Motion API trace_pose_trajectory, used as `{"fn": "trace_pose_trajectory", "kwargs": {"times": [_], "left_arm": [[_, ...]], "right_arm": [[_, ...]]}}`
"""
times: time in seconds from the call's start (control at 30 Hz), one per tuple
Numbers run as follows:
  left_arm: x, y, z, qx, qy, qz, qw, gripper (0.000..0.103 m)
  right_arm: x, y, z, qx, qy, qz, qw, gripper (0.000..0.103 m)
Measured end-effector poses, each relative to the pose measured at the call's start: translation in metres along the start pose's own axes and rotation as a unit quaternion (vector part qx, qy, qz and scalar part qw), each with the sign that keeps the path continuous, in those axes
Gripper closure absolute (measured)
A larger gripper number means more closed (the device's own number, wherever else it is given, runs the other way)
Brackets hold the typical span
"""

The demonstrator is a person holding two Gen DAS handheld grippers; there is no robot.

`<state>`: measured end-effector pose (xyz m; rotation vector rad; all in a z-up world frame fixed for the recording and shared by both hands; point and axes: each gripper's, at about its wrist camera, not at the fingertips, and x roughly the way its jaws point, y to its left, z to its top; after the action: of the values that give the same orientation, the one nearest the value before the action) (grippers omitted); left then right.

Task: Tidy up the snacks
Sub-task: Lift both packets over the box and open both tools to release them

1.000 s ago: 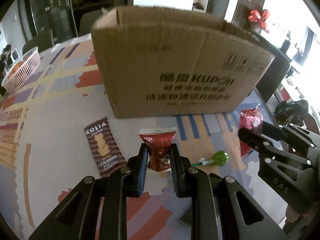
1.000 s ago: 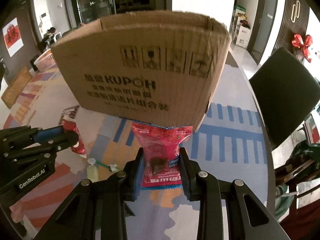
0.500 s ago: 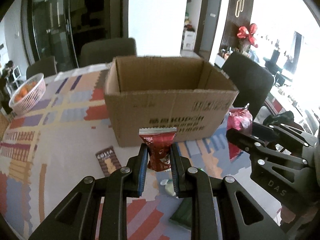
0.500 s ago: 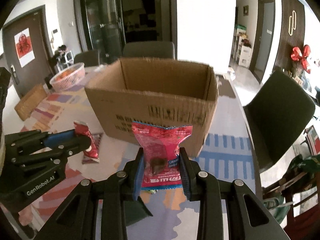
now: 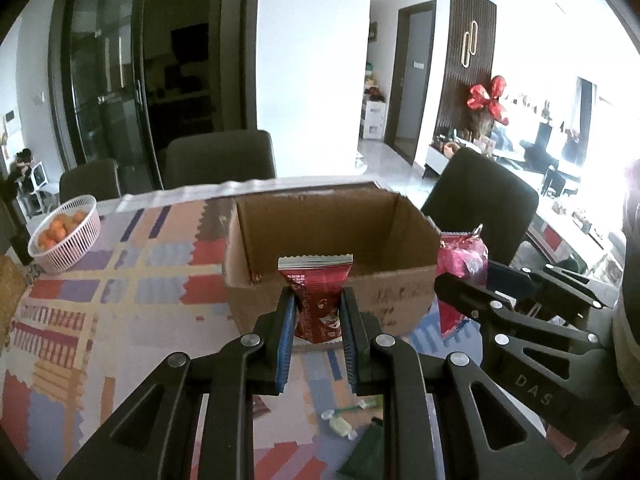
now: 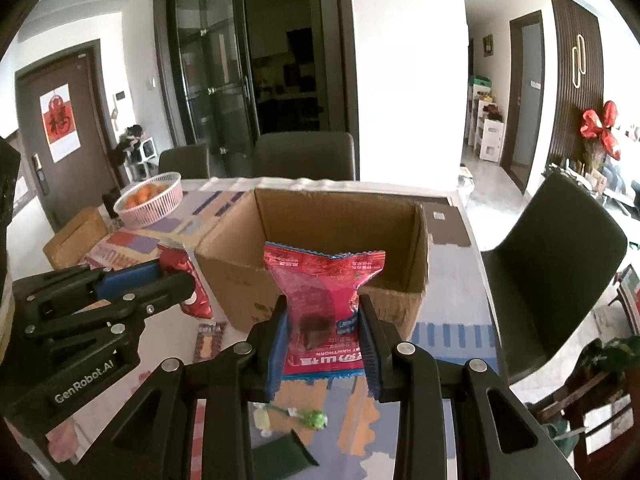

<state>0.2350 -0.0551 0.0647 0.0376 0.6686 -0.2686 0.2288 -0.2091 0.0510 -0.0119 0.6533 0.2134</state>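
Note:
My left gripper (image 5: 318, 300) is shut on a dark red snack packet (image 5: 316, 288) and holds it upright, raised just in front of the open cardboard box (image 5: 320, 220). My right gripper (image 6: 322, 312) is shut on a pink hawthorn snack packet (image 6: 324, 284), raised before the same box (image 6: 340, 216). Each gripper shows in the other's view: the right one (image 5: 444, 284) with its pink packet (image 5: 460, 256), the left one (image 6: 180, 280) with its red packet (image 6: 188, 280). The box looks empty inside.
A pink basket of oranges (image 5: 66, 236) stands at the far left of the patterned table. A green lollipop (image 6: 312, 418), a wrapped candy (image 5: 340, 426), a dark green packet (image 6: 284, 460) and a brown striped packet (image 6: 206, 340) lie below the grippers. Dark chairs (image 6: 556, 264) surround the table.
Both grippers have risen with their packets, from level with the box's front wall to above its rim, so the box's inside now shows. Grips are unchanged.

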Motion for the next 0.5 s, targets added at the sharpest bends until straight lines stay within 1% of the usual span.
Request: {"fn": "trace_pose_trajectory", "kwargs": {"times": [0.23, 0.5], "left_arm": [[0.003, 0.011, 0.022, -0.021, -0.013, -0.007, 0.9997, 0.081], [0.019, 0.018, 0.045, -0.008, -0.008, 0.007, 0.9999, 0.081]], "right_arm": [[0.008, 0.004, 0.019, 0.002, -0.01, 0.004, 1.0, 0.07], [0.021, 0.002, 0.041, 0.005, -0.014, 0.001, 1.0, 0.07]]}}
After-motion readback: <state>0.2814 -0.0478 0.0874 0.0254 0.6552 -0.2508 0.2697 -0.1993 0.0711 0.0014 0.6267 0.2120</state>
